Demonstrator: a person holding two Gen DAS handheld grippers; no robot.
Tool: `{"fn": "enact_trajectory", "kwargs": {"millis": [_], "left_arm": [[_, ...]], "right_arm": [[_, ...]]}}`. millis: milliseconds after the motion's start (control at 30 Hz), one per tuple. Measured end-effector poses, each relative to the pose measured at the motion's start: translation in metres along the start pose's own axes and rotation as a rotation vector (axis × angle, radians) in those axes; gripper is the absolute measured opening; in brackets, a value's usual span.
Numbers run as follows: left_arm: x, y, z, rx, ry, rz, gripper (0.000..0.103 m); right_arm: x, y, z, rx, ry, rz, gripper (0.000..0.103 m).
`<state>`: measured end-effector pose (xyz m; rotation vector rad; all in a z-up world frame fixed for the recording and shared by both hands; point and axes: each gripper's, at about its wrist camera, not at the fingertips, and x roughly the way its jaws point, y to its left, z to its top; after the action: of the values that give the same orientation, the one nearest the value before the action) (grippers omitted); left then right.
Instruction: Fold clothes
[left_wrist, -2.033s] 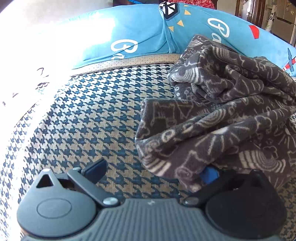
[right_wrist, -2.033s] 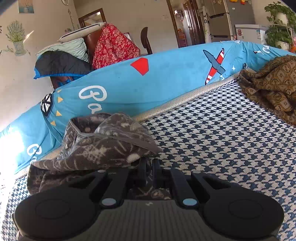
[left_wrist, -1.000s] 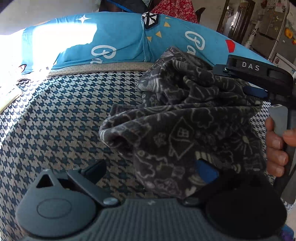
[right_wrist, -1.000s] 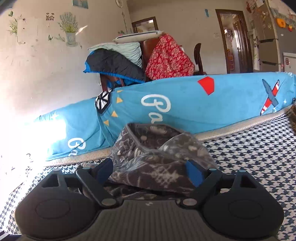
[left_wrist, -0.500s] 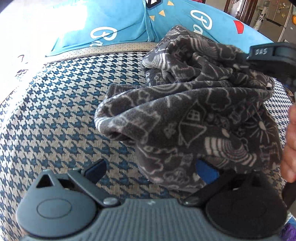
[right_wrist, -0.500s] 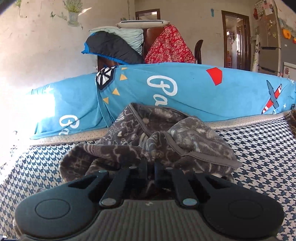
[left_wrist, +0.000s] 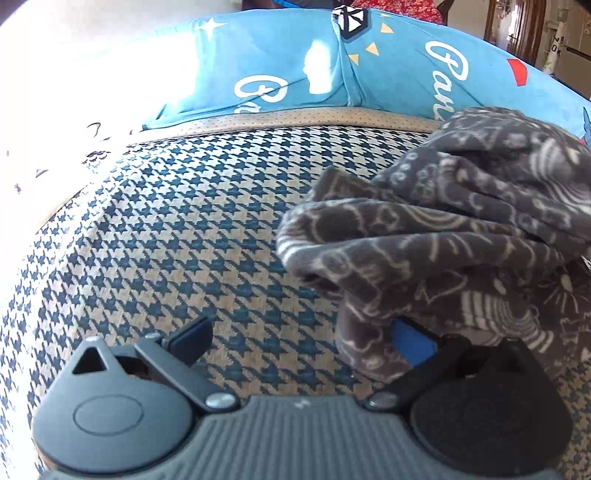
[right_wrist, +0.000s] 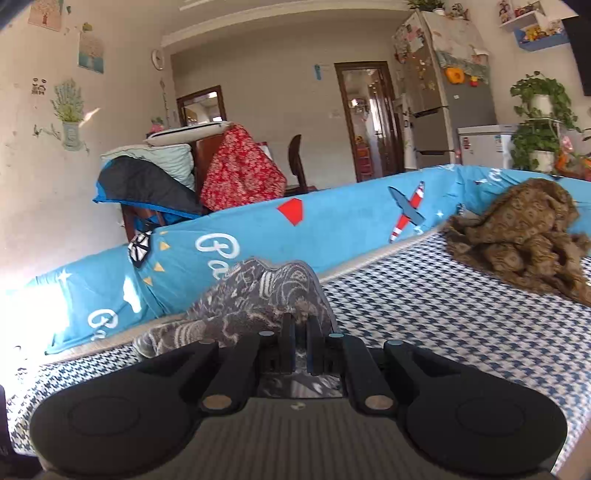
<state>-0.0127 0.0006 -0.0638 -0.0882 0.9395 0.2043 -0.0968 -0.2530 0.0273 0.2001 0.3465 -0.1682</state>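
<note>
The left gripper (left_wrist: 299, 338) has its jaws wide apart over the houndstooth mattress (left_wrist: 166, 236); nothing lies between its two blue pads. The pad at 4 o'clock in the left wrist view touches the lower edge of the grey garment (left_wrist: 454, 240), and fabric drapes partly over it. The garment, a dark grey fleece with pale line drawings, sits bunched from 2 to 4 o'clock in that view, resting on the mattress, with one rolled fold reaching toward the centre.

The right gripper (right_wrist: 300, 345) has its jaws drawn together, clamped on a fold of the same garment (right_wrist: 258, 299), which rises in a crumpled peak just ahead of the fingertips at 12 o'clock of the gripper body. Cloth also shows beneath the fingers, close to the camera.

A blue bolster (right_wrist: 332, 225) printed with white script, a red shape and a plane runs along the far edge of the mattress, just behind the garment. A brown cloth (right_wrist: 517, 236) lies heaped on the mattress at 3 o'clock in the right wrist view, well apart from the grey garment.
</note>
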Motion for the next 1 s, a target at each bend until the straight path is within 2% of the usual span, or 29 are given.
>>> {"fn": "enact_trajectory", "kwargs": {"millis": [100, 167, 300, 433, 467, 533, 633, 767, 1000], "left_arm": [[-0.002, 0.010, -0.001, -0.033, 0.003, 0.043, 0.103], [-0.005, 0.016, -0.004, -0.058, 0.011, 0.028, 0.103], [-0.013, 0.019, -0.010, -0.090, 0.043, -0.064, 0.103], [-0.017, 0.008, -0.016, -0.065, 0.058, -0.152, 0.103], [-0.019, 0.004, -0.018, -0.049, 0.054, -0.166, 0.103], [-0.022, -0.005, -0.019, -0.013, 0.038, -0.194, 0.103], [-0.025, -0.020, -0.021, 0.028, 0.028, -0.240, 0.103], [-0.016, -0.030, -0.020, 0.043, 0.050, -0.241, 0.103], [-0.009, -0.036, -0.020, 0.038, 0.070, -0.238, 0.103]], "right_arm": [[-0.027, -0.021, -0.005, 0.020, -0.005, -0.083, 0.003], [-0.039, -0.029, -0.006, 0.015, -0.020, -0.118, 0.003], [-0.027, -0.022, -0.008, -0.036, 0.035, -0.018, 0.007], [-0.016, -0.014, -0.010, -0.088, 0.090, 0.082, 0.021], [-0.013, -0.013, -0.011, -0.101, 0.104, 0.107, 0.031], [-0.006, -0.008, -0.013, -0.121, 0.137, 0.158, 0.046], [0.013, 0.003, -0.016, -0.141, 0.193, 0.239, 0.052], [0.027, 0.022, -0.021, -0.247, 0.178, 0.267, 0.075], [0.063, 0.051, -0.033, -0.357, 0.232, 0.320, 0.075]]}}
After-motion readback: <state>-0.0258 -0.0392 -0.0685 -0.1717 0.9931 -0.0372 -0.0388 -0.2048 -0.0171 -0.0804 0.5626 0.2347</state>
